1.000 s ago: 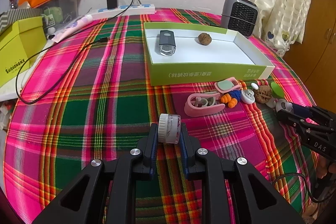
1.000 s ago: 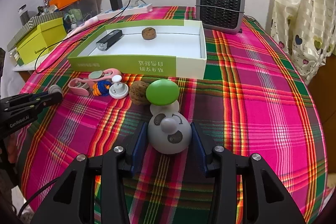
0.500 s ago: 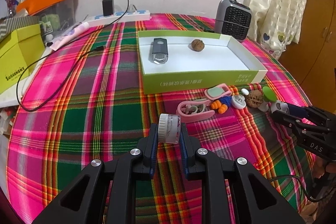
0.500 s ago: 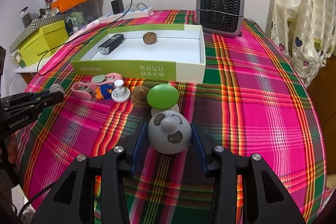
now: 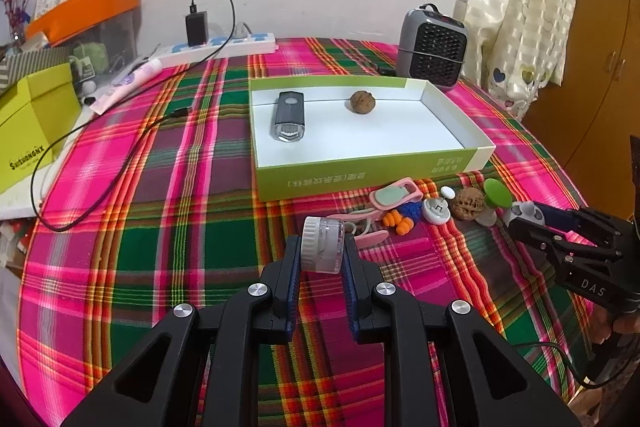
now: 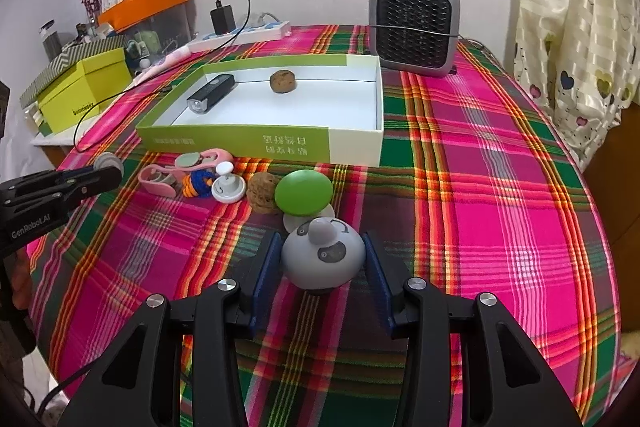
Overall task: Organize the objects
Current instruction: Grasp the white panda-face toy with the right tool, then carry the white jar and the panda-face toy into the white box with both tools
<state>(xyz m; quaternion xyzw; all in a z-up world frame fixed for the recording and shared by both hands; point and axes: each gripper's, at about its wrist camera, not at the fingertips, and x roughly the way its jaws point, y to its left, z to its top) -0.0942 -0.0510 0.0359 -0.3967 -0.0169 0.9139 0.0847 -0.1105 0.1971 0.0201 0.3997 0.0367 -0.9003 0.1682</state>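
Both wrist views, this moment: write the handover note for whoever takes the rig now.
Left gripper: shut on a small clear jar with a white lid, held above the cloth.
Right gripper: shut on a grey panda-faced knob toy.
Done: a black flashlight and a walnut lie in the green-sided box.
Left: both held items, then the pink clip, orange-blue toy, white knob, second walnut and green mushroom toy in front of the box.

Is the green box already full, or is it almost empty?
Almost empty. The box holds only a flashlight and a walnut; most of its white floor is bare.
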